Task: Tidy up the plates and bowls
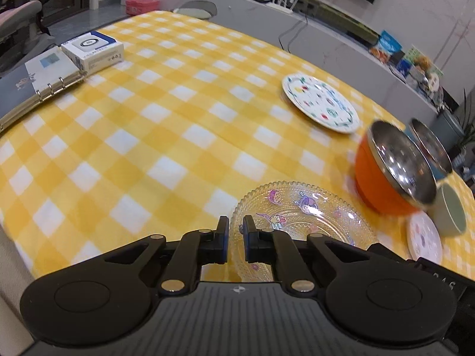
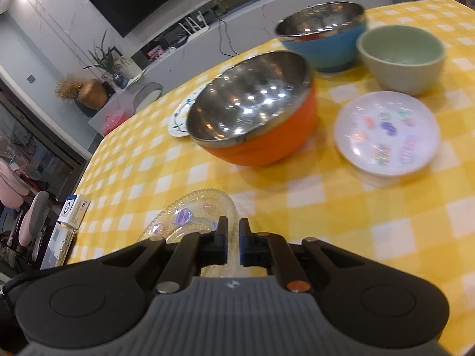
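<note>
A clear glass plate (image 1: 299,216) with cartoon prints lies on the yellow checked tablecloth (image 1: 166,124). My left gripper (image 1: 236,231) is nearly shut, fingers astride the plate's left rim; whether it pinches the rim is unclear. My right gripper (image 2: 233,231) is nearly shut at the right rim of the same glass plate (image 2: 190,216). An orange steel-lined bowl (image 2: 255,112) sits beyond, with a blue steel-lined bowl (image 2: 323,35), a green bowl (image 2: 400,56) and a small white printed plate (image 2: 386,132). A white patterned plate (image 1: 319,102) lies farther back.
A ring binder (image 1: 32,83) and a white-blue box (image 1: 92,49) lie at the table's far left. A grey bench with a router, snacks and cables runs behind the table. A chair stands at the left edge.
</note>
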Available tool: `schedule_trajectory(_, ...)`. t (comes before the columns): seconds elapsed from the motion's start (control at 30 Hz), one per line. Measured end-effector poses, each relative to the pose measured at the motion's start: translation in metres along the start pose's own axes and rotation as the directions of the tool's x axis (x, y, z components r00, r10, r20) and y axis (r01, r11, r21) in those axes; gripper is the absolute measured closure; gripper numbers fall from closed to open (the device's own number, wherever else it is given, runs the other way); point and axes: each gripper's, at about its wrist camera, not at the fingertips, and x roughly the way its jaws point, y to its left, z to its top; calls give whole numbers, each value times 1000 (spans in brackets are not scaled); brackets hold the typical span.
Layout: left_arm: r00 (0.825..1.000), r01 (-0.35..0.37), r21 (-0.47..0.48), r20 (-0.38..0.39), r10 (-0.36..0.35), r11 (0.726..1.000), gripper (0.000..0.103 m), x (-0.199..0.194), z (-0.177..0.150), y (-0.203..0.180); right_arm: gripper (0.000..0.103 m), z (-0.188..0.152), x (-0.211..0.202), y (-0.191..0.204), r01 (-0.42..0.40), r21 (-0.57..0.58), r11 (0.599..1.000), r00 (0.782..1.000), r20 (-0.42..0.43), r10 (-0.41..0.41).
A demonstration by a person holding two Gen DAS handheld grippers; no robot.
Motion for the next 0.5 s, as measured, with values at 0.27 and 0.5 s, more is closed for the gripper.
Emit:
schedule_trajectory(0.27, 998, 52, 98, -25, -50, 994, 103, -20, -20, -25, 101, -21, -38, -23, -5, 33, 999, 1000, -21, 5)
schedule_trajectory(0.5, 1000, 2, 199, 10, -4, 980, 79, -36, -28, -34, 102, -35, -49, -39, 77, 22, 997, 997, -24, -76)
